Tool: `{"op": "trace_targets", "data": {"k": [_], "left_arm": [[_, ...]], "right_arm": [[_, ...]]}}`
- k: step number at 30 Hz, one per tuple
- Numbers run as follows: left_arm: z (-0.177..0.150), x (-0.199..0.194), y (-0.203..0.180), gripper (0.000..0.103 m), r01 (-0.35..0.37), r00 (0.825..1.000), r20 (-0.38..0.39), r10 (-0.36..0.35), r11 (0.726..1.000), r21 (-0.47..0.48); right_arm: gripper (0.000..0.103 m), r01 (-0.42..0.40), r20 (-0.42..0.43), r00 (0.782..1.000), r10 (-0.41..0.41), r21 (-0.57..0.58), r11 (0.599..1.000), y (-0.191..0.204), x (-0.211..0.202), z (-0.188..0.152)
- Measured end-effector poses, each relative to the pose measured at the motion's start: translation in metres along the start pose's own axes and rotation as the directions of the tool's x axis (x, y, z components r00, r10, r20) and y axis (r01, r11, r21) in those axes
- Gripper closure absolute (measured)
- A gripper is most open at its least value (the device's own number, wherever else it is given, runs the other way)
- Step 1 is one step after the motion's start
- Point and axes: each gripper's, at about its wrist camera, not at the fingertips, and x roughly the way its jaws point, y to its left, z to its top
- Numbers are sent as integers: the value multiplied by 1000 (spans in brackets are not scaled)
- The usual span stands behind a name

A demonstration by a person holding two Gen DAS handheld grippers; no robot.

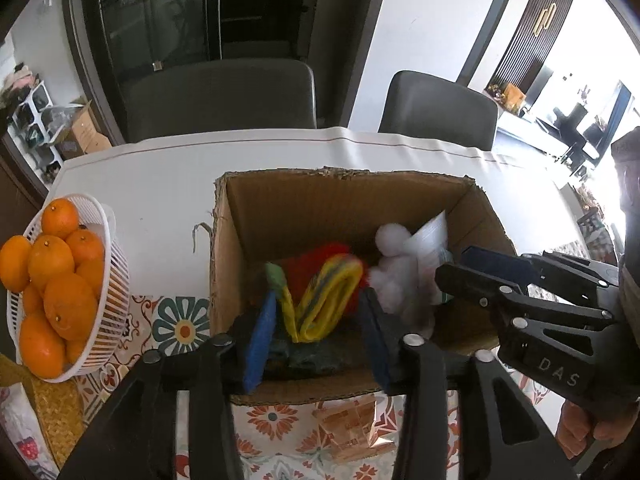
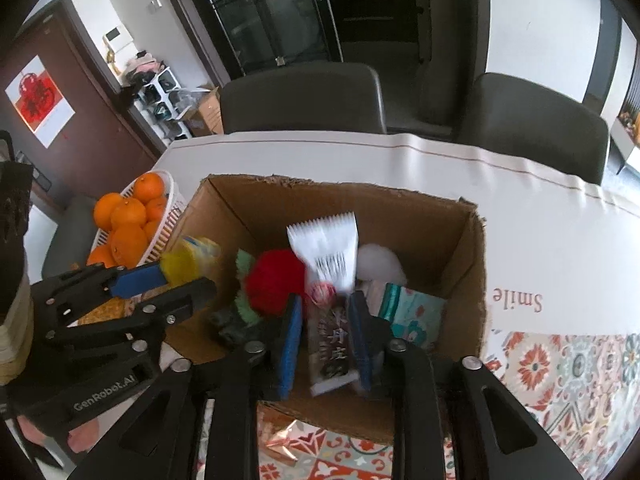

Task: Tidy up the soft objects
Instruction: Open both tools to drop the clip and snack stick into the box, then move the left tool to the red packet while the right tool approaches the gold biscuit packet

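Observation:
An open cardboard box (image 1: 340, 174) (image 2: 476, 280) stands on the table, and both grippers reach down into it. My left gripper (image 1: 318, 312) (image 2: 186, 280) is open. A folded yellow cloth (image 1: 328, 300), blurred, hangs loose between its blue pads. My right gripper (image 2: 325, 300) (image 1: 452, 270) is open a little around a flat packet (image 2: 330, 344) with a dark label and a white barcoded top. Whether the packet touches a pad is unclear. Inside lie a red fluffy ball (image 2: 276, 284), a white fluffy ball (image 1: 392, 240), a green fluffy piece (image 2: 244, 264) and a teal patterned pack (image 2: 412, 312).
A white basket (image 1: 116, 280) (image 2: 172, 208) of oranges stands left of the box on a woven mat (image 1: 52, 412). The tablecloth (image 2: 560, 360) is patterned in front and white behind. Two dark chairs (image 1: 220, 96) (image 1: 436, 108) stand at the far edge. A hand (image 1: 580, 428) holds the right gripper.

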Motion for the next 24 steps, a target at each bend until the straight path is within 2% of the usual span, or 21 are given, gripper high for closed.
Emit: {"op": "trace_targets", "data": {"k": [1,3,14,24], "left_arm": [[0,-1,0,51,-2,1000,4,2,1000,0],[-1,-5,1,50,-13,1000,13,13,1000,-1],[-23,-44,7,50,-86,994,71,87,996,-15],[-57,-83,15,50,-136,985,101,140,990,-45]], "right_arm": [[60,-3,-1,1000,3,1,1000,0,0,-1],[52,-1,10,1000,1,2,1000,1,-2,-1],[52,77,95,993,-75,-14,997,20,-36,-14],[52,63,139,989,-59,-30,998,43,-62,-37]]}}
